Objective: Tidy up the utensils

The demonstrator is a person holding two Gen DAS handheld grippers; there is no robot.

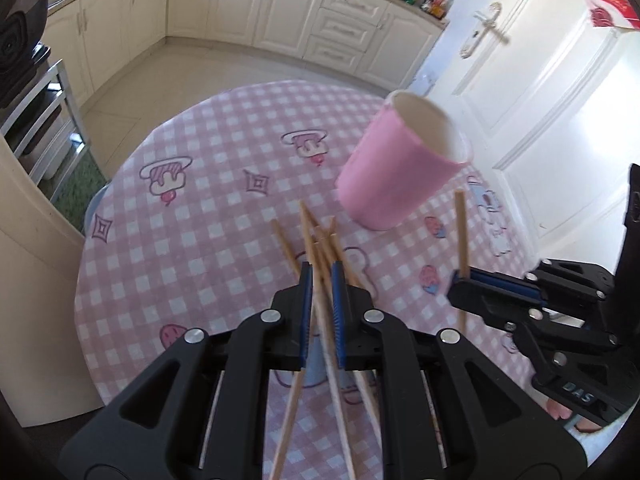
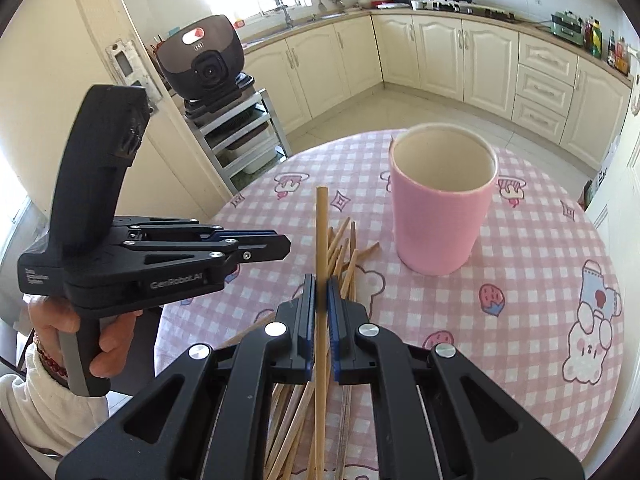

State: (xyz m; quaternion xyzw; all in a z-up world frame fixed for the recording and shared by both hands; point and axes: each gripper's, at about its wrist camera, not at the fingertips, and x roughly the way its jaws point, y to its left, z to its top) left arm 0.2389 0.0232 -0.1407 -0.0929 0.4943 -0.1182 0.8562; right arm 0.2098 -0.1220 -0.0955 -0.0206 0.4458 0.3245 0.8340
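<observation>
Right wrist view: right gripper (image 2: 320, 280) jaws pinch one chopstick (image 2: 321, 224), lifted upright; left gripper (image 1: 320, 276) jaws clamp another stick. Pink cup (image 2: 440, 216), toward the desk's far edge, looks empty. Loose chopsticks (image 2: 344, 248) lie mid-desk; judged barely begun.

- The pink cup (image 2: 440, 204) stands open at the top, with nothing over its mouth.
- A pile of chopsticks (image 2: 344, 248) lies just beside the cup, on the near side.
- The table (image 2: 540, 240) is bare to the right of the cup.
</observation>
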